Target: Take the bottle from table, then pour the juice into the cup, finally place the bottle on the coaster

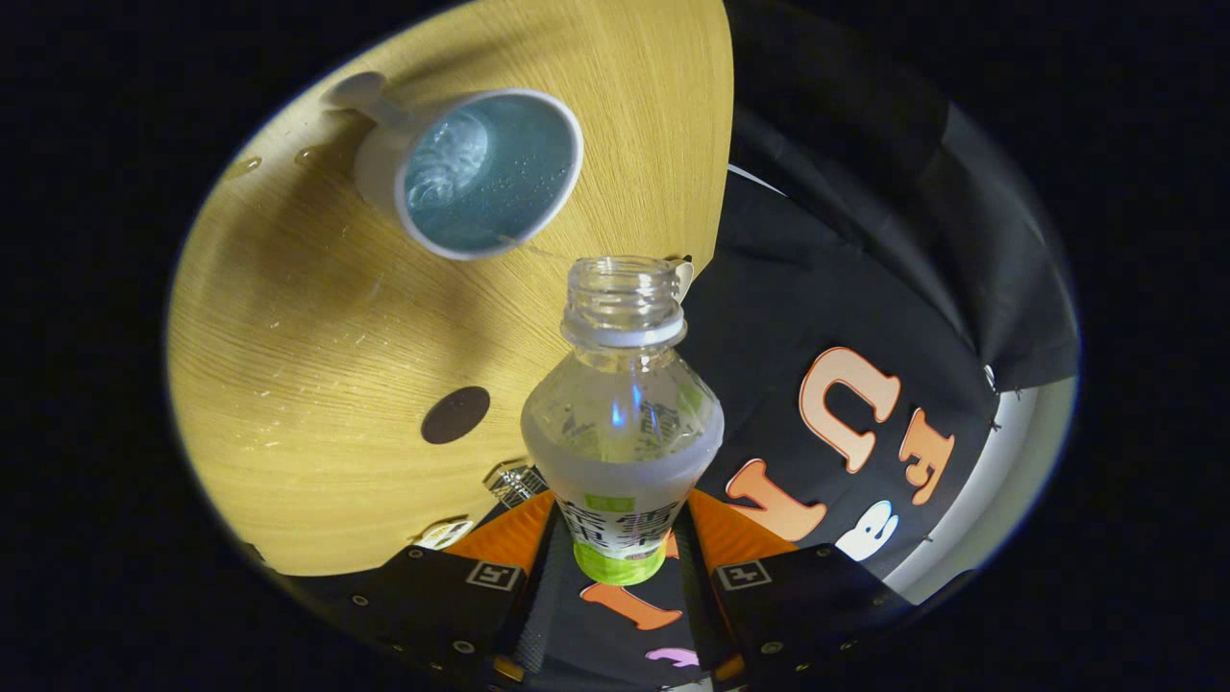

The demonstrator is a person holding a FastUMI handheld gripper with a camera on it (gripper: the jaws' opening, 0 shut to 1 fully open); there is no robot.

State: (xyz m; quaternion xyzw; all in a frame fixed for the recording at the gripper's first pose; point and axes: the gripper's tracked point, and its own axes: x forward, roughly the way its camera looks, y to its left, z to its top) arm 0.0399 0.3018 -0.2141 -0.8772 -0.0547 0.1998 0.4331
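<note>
My gripper (621,538) is shut on a clear plastic bottle (623,423), both fingers pressing its labelled body. The bottle has no cap and its open neck points away from the fingers, toward the table's edge. A white cup (476,173) with a handle stands on the wooden table beyond the bottle's mouth and to its left; blue-tinted liquid with foam fills it. A small dark round coaster (455,414) lies on the table, left of the bottle's shoulder and closer to the fingers than the cup.
The round wooden table (317,317) carries a few droplets near the cup's handle. A small white object (444,531) and a metallic one (514,481) sit at the table's rim near the left finger. The black cloth wall hangs to the right.
</note>
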